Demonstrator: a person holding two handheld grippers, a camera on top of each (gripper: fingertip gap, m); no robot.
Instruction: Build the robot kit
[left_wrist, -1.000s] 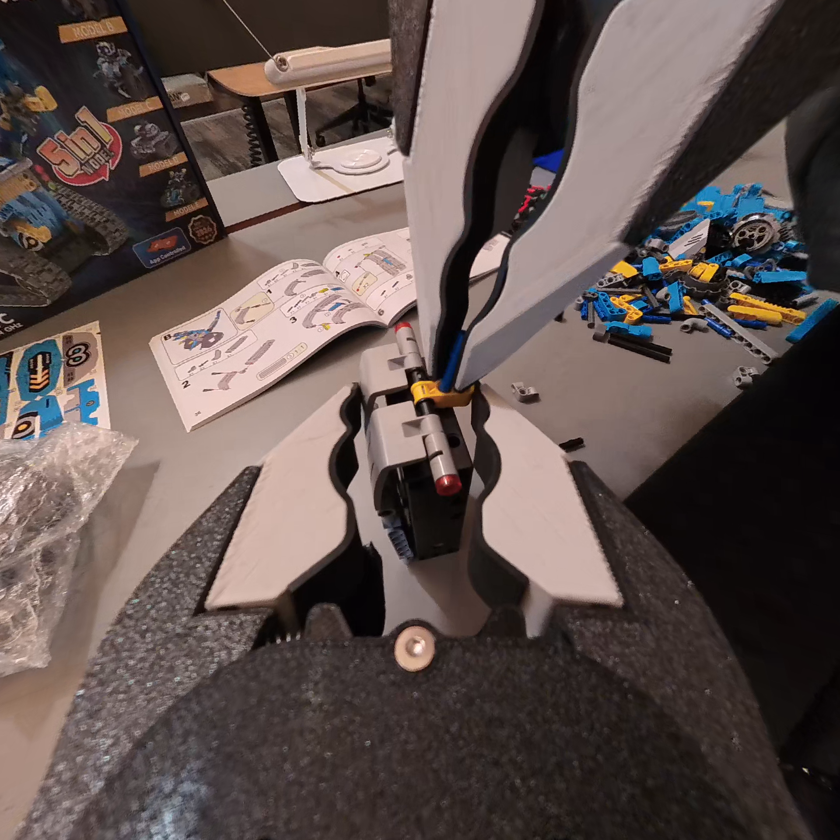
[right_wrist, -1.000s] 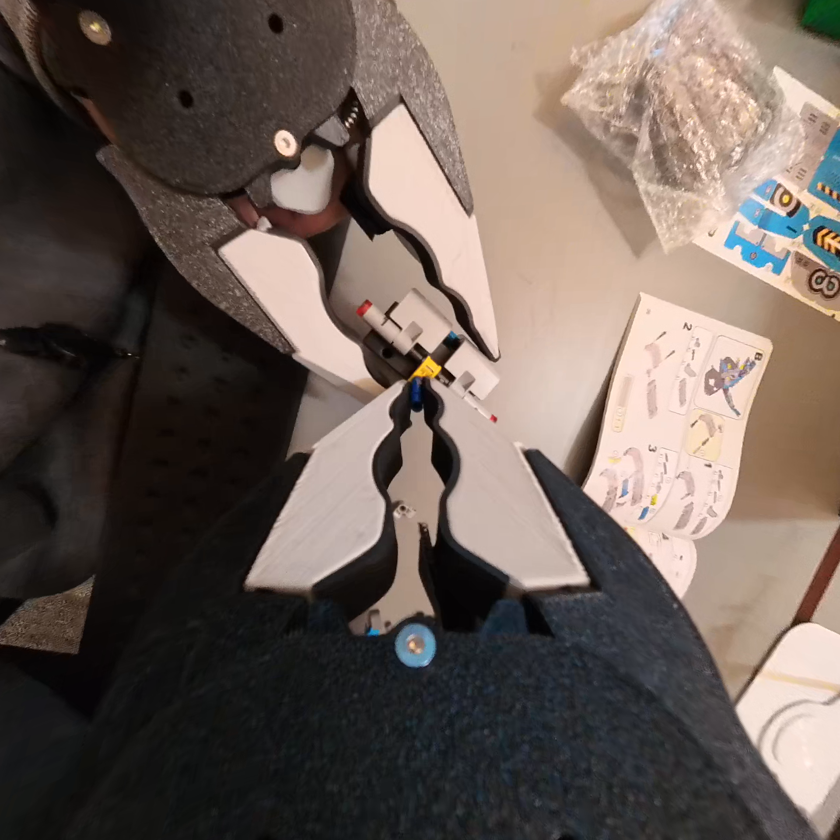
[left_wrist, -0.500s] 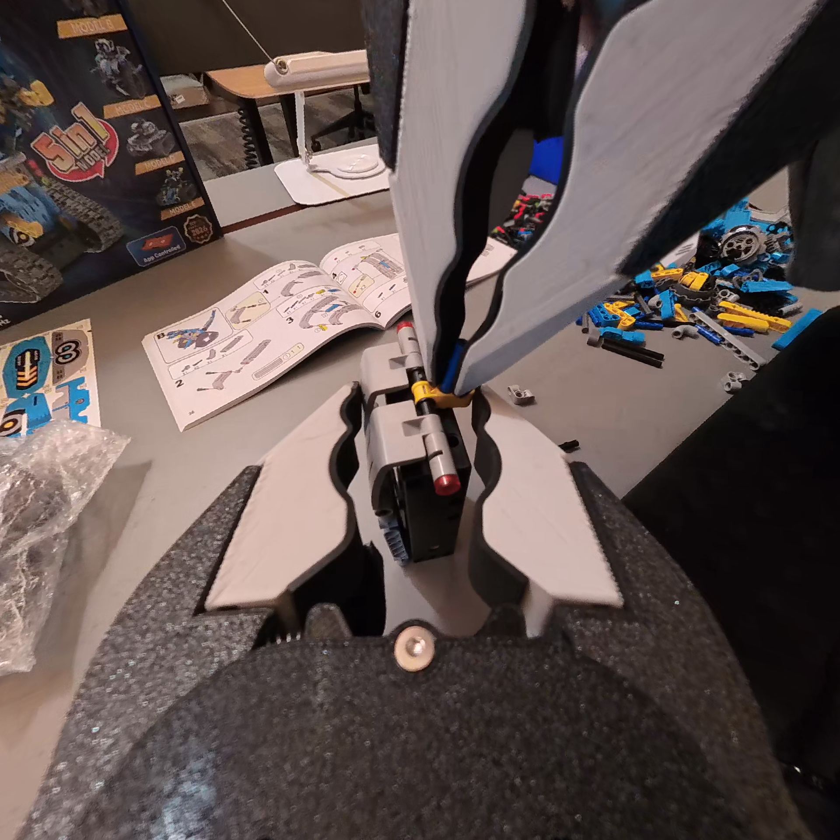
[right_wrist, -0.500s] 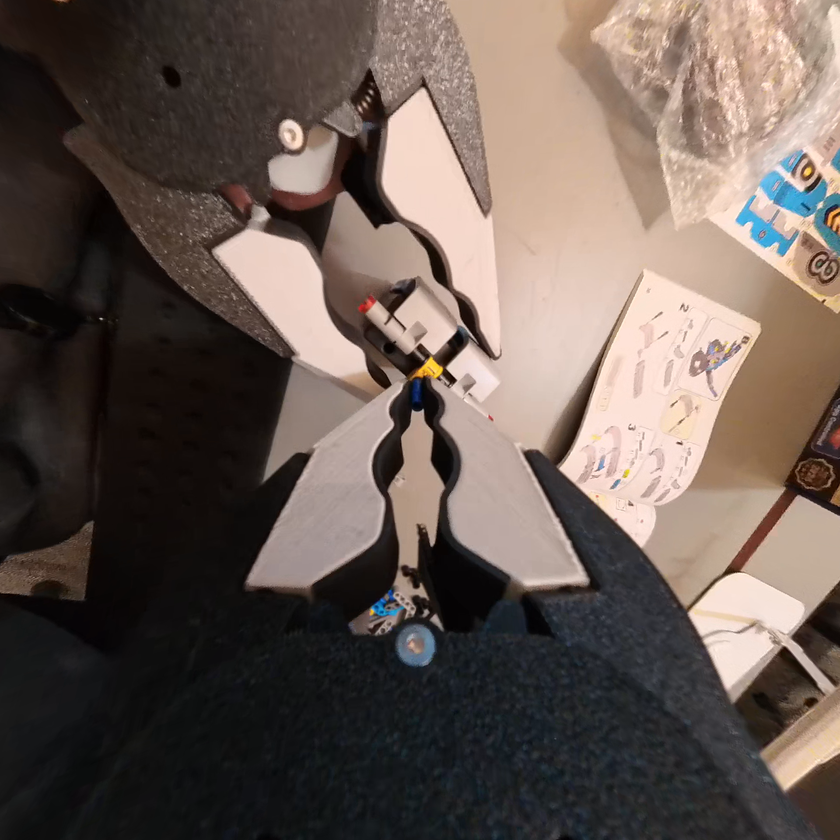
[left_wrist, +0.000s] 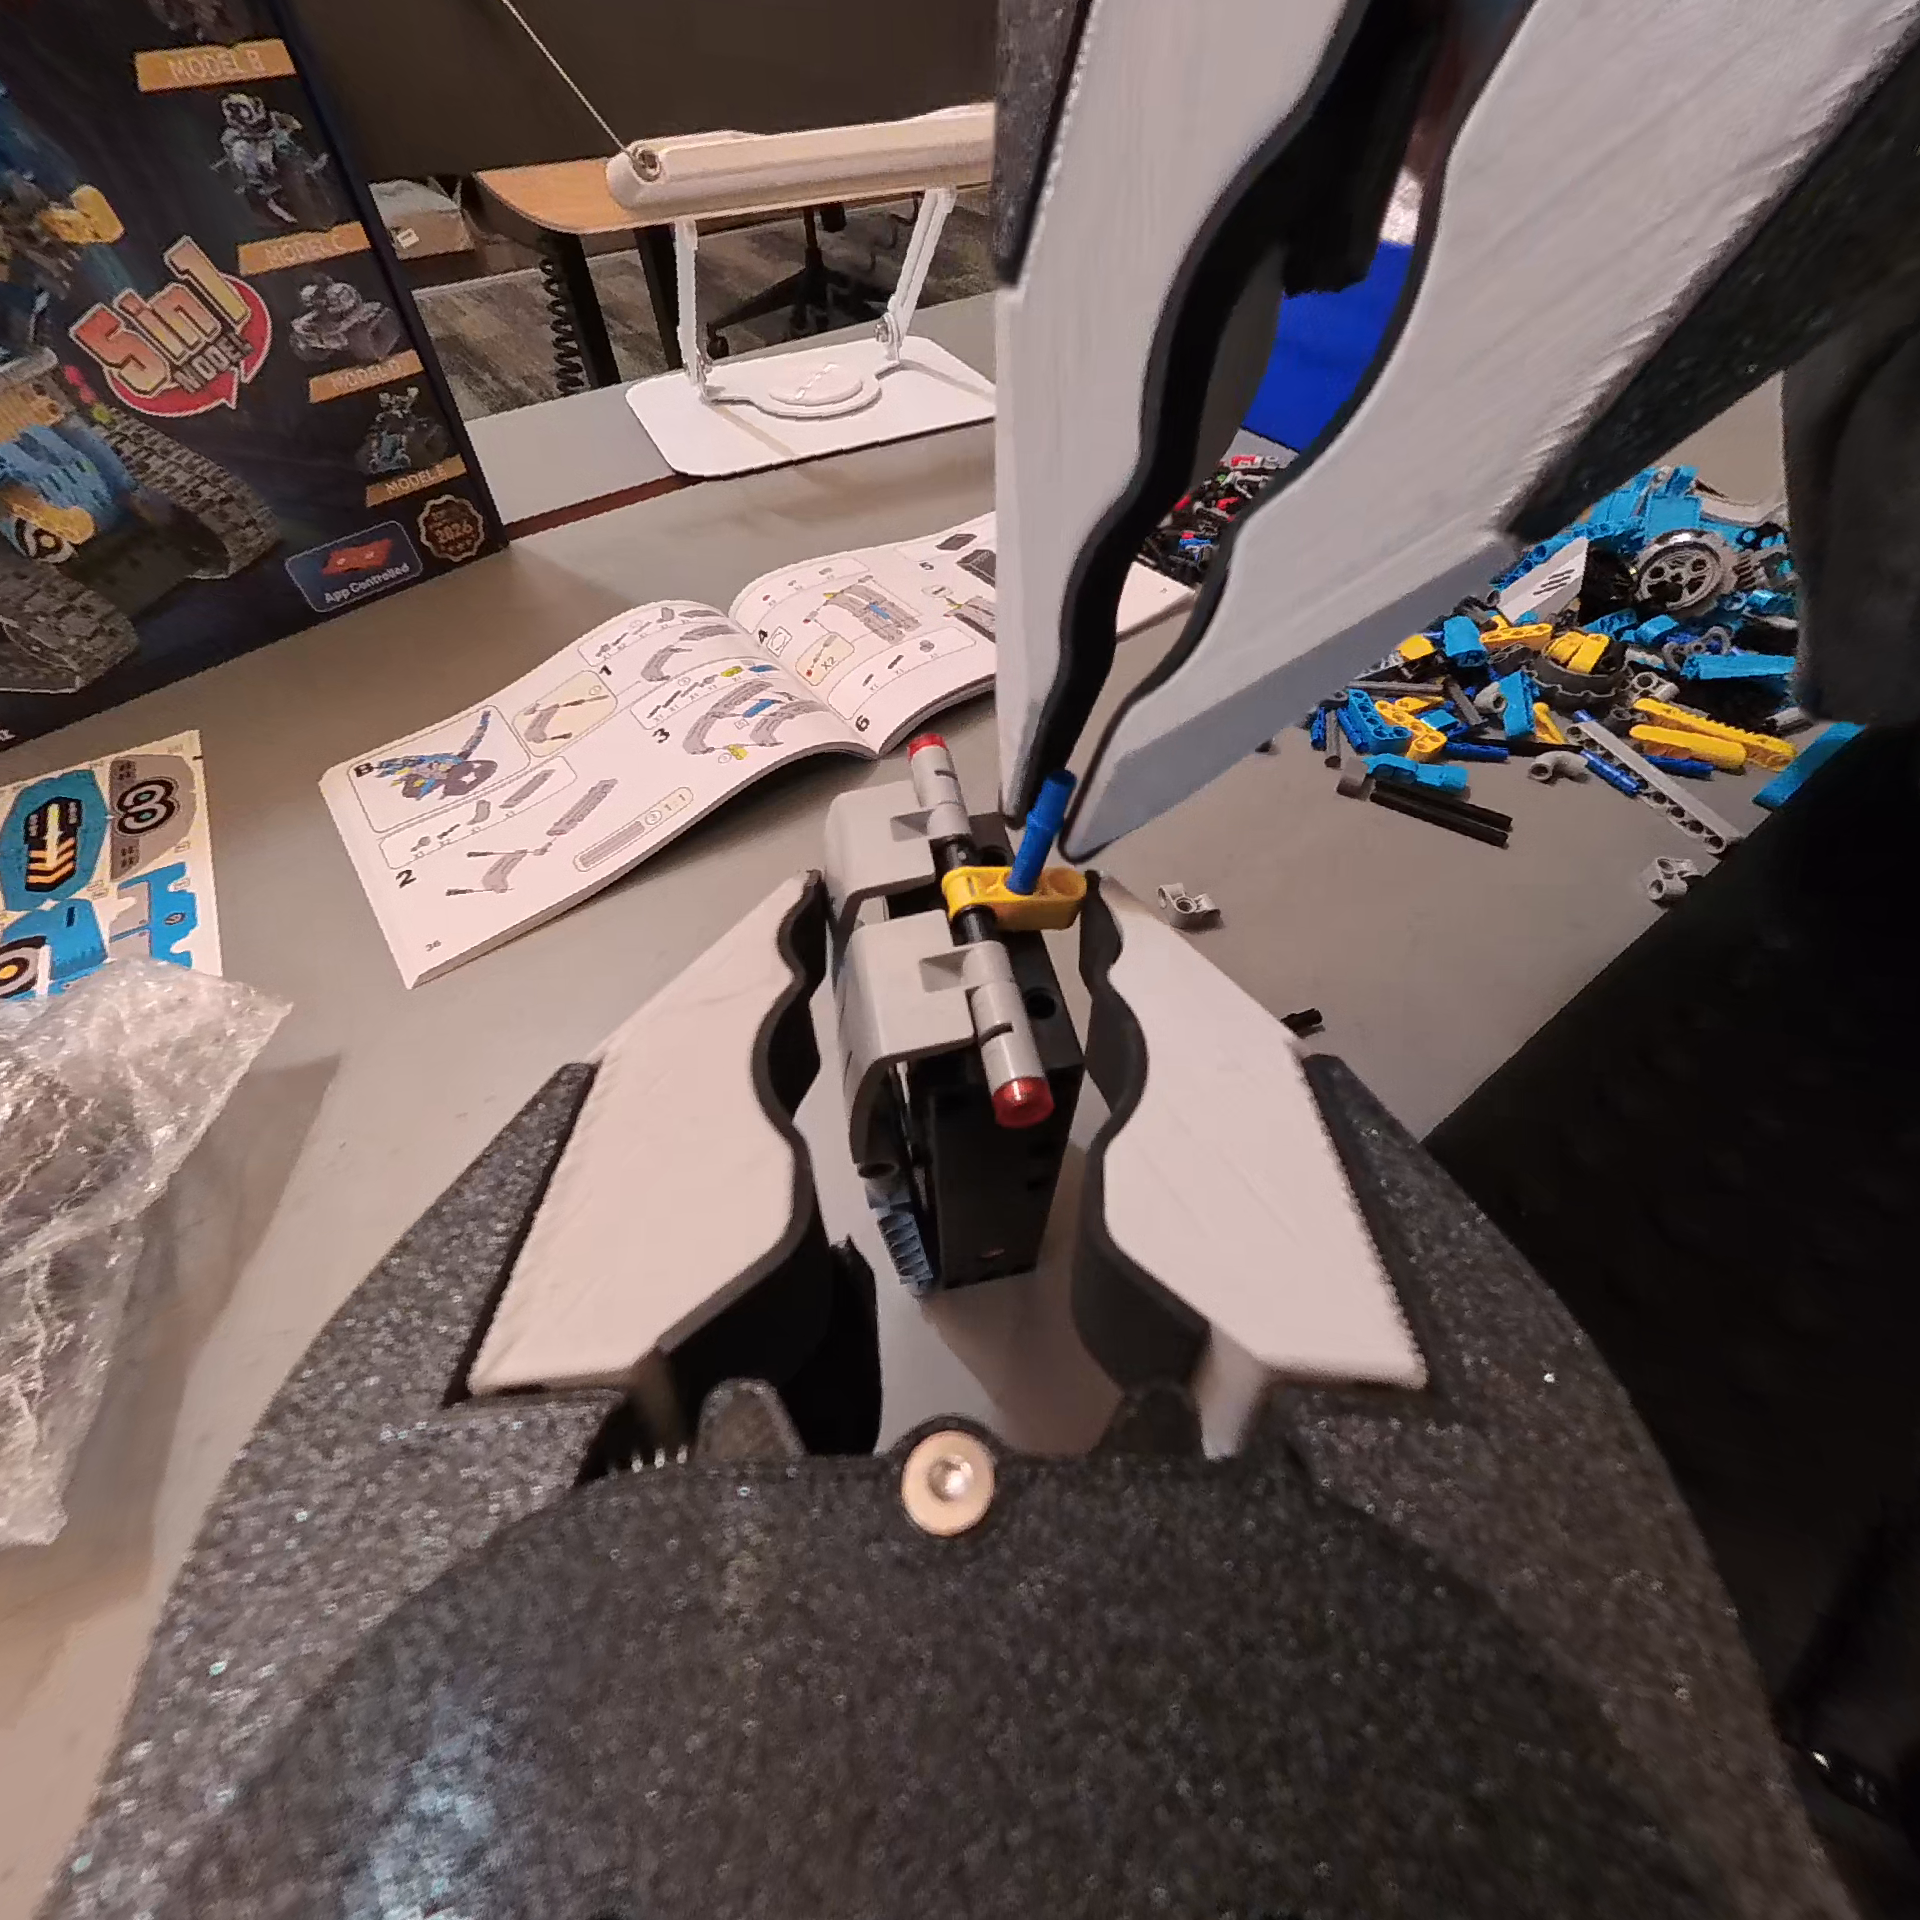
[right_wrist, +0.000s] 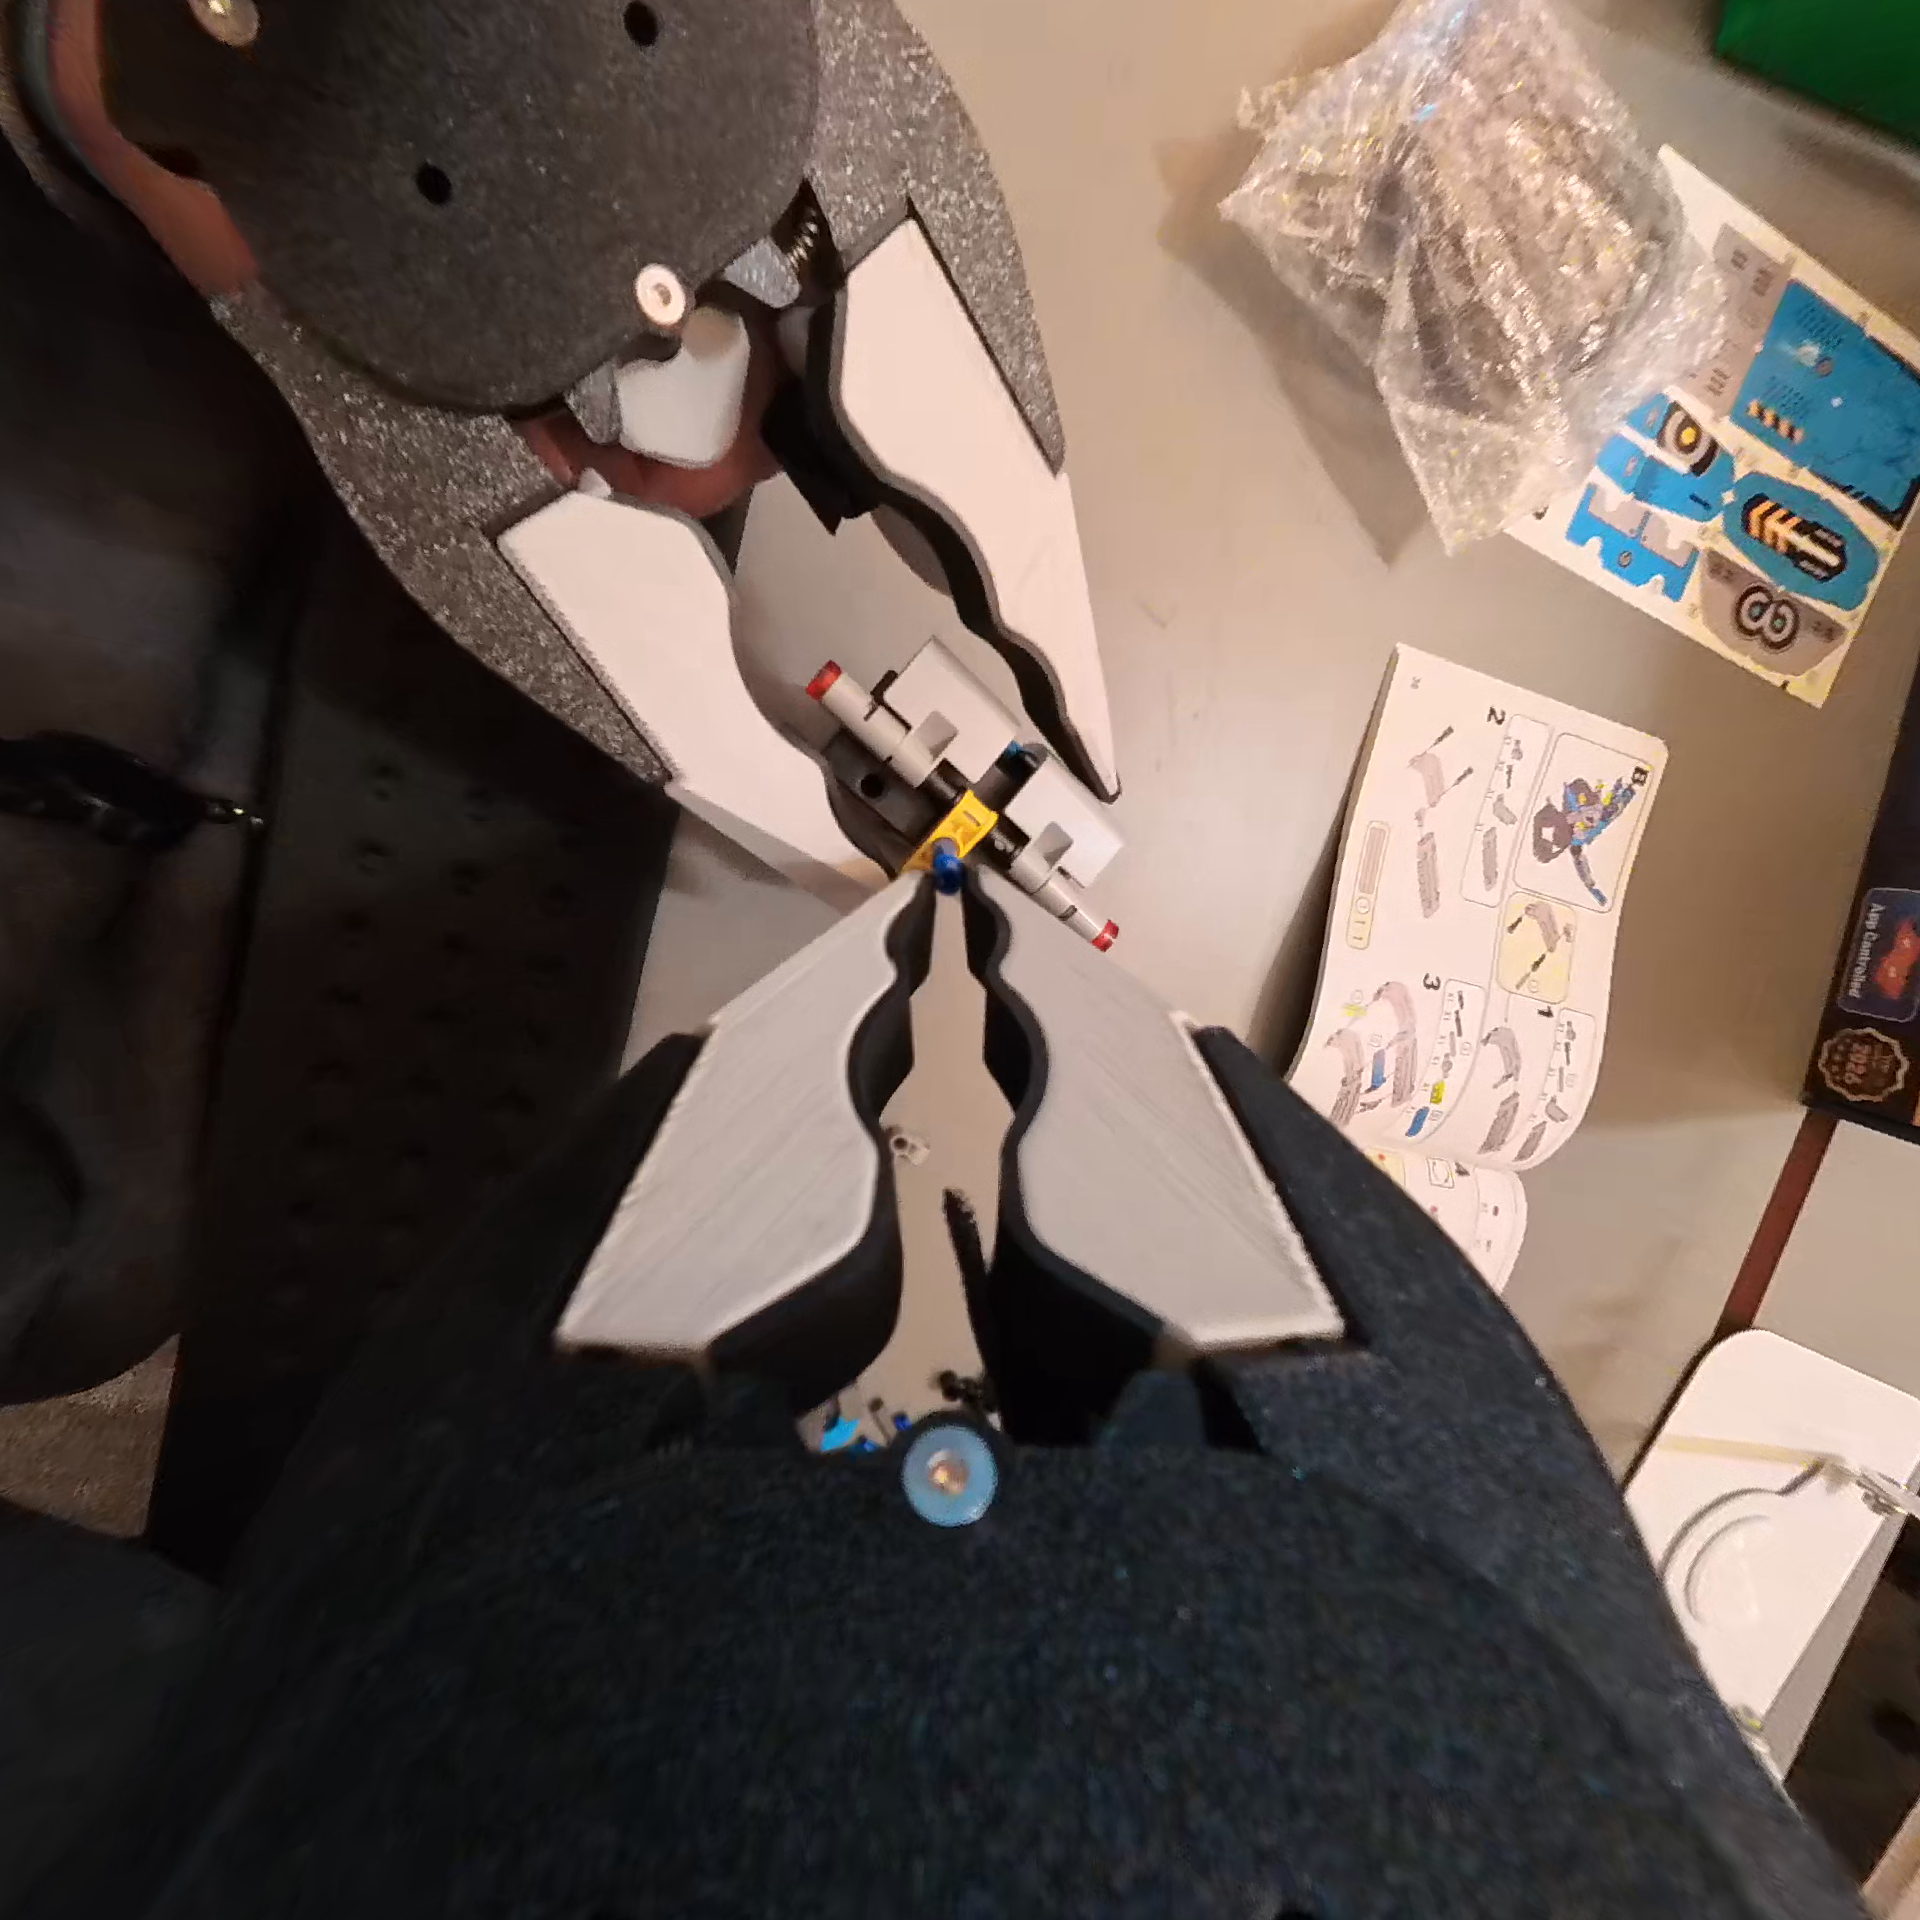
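The grey-and-black motor block (left_wrist: 951, 1049) sits clamped between the left gripper (left_wrist: 951, 935) fingers, held steady above the table (left_wrist: 416, 1060). The right gripper (right_wrist: 943, 896), tips narrowly parted, touches a blue pin (left_wrist: 1039, 831) standing in the yellow connector (left_wrist: 1013, 885) (grip uncertain). Around lie the instruction booklet (left_wrist: 665, 748), loose parts (left_wrist: 1558, 686) and plastic bag (left_wrist: 94, 1164).

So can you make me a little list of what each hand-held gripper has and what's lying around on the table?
left hand-held gripper: shut on the grey and black brick assembly, held off the grey table
right hand-held gripper: tips at the blue pin; grip unclear
blue pin: stuck in the yellow connector on the assembly's black axle
left of the assembly: open instruction booklet, sticker sheet, clear plastic bag
right: pile of loose bricks
back: kit box
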